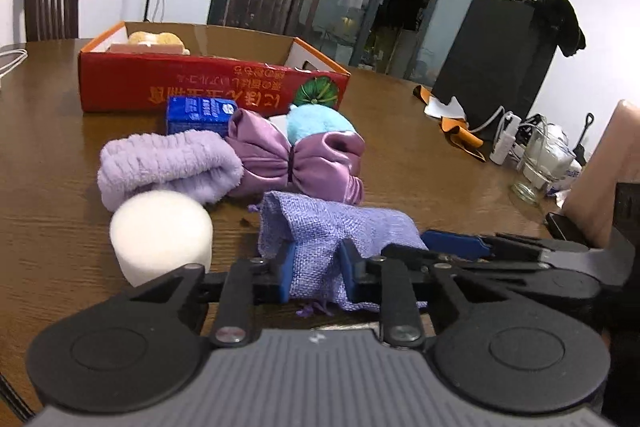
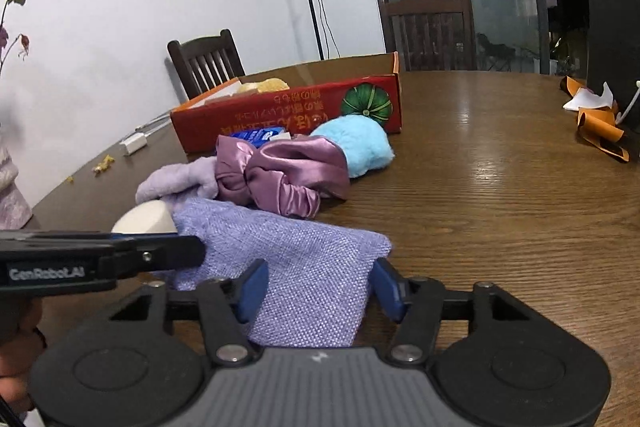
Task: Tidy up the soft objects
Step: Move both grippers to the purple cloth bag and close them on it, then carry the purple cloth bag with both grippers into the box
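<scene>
A lilac woven pouch (image 1: 328, 227) lies on the wooden table (image 1: 48, 187). My left gripper (image 1: 316, 269) is shut on the pouch's near end. My right gripper (image 2: 318, 289) stands around the other end (image 2: 304, 267), its blue pads touching the cloth on both sides. Behind the pouch lie a white foam cylinder (image 1: 160, 239), a lilac fluffy headband (image 1: 168, 163), a purple satin bow (image 1: 296, 159) and a light blue plush ball (image 1: 320, 123). A red cardboard box (image 1: 208, 83) at the back holds a yellow soft item (image 1: 158, 41).
A blue carton (image 1: 200, 113) sits in front of the box. At the right of the left wrist view are a black bag (image 1: 496, 67), cables with a power strip (image 1: 506, 141) and a glass (image 1: 538, 163). Chairs stand behind the table.
</scene>
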{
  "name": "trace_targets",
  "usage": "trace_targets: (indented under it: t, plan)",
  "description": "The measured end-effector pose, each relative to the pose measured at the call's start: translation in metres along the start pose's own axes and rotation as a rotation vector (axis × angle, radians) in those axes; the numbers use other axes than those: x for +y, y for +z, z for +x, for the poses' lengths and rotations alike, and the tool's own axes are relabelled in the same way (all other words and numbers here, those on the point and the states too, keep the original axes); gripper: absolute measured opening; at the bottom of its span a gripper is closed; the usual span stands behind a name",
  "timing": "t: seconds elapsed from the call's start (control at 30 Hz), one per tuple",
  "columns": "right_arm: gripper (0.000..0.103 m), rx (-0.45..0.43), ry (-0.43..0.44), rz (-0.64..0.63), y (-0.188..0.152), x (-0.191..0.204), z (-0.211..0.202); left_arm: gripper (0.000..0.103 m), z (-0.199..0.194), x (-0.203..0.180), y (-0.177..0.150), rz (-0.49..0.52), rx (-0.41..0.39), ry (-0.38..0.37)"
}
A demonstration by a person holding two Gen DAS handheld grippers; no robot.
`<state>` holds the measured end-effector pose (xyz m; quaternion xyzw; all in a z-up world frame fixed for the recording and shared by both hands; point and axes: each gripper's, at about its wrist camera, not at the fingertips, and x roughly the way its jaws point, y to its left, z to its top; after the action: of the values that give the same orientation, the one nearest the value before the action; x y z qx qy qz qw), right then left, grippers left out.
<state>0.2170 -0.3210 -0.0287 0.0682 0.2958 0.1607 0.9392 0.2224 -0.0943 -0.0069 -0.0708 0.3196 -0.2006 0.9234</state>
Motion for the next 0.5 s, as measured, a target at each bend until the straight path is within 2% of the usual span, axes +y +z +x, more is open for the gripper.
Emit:
trace_targets:
  t: [0.07, 0.17, 0.27, 0.37, 0.5]
  plan:
    - [0.033, 0.000, -0.029, -0.022, 0.000, 0.002, 0.002, 0.022, 0.002, 0.000, -0.001, -0.004, 0.004, -0.005]
    - [0.022, -0.002, -0.072, -0.099, -0.002, 0.009, 0.003, 0.020, 0.003, -0.001, -0.002, -0.004, 0.005, -0.016]
    - [0.011, -0.003, -0.067, -0.122, -0.003, 0.011, 0.003, 0.018, 0.001, -0.004, -0.002, 0.007, 0.003, -0.014]
    - [0.006, -0.011, -0.062, -0.114, -0.004, 0.012, -0.001, 0.018, -0.005, -0.009, -0.002, 0.026, 0.000, -0.020]
    - [0.006, -0.034, -0.021, -0.067, -0.004, 0.008, -0.009, 0.017, -0.019, -0.013, 0.002, 0.055, -0.029, -0.037]
